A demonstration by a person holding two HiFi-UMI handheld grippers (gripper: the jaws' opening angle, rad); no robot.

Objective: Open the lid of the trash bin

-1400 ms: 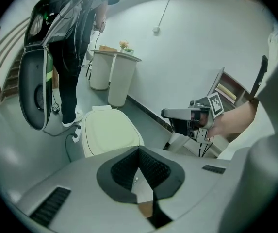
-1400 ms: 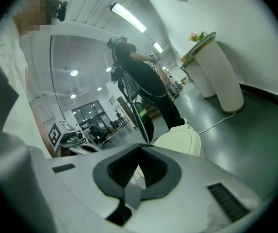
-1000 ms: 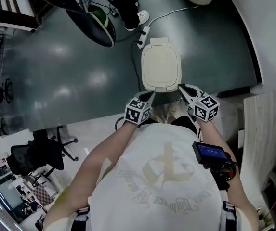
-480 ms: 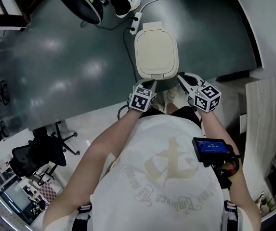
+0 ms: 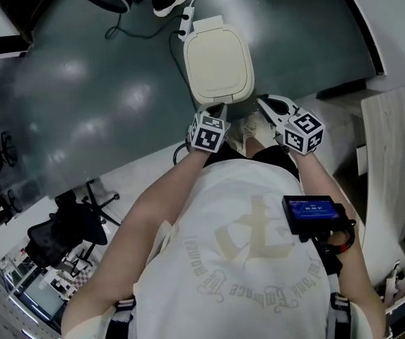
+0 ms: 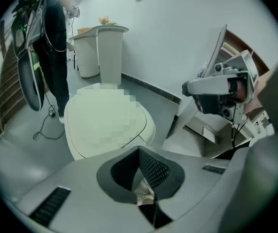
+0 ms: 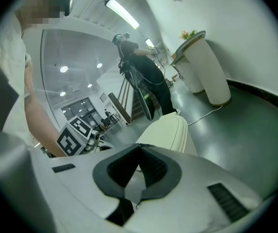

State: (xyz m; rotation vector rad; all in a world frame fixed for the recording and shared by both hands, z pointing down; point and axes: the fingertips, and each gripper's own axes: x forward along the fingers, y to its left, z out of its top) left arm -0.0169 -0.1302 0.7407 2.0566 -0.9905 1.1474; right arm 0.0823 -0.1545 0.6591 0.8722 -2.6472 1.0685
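Trash bin lid point(image 5: 218, 61) down flat. Left gripper point(image 5: 219, 110) and right gripper point(image 5: 266, 106) both pinched together, empty, at its near edge. Risk: closed tips skid off the smooth rim and the lid won't lift.

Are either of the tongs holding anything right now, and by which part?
Nothing is held: left tongs and right tongs are both closed and empty, near the bin lid.
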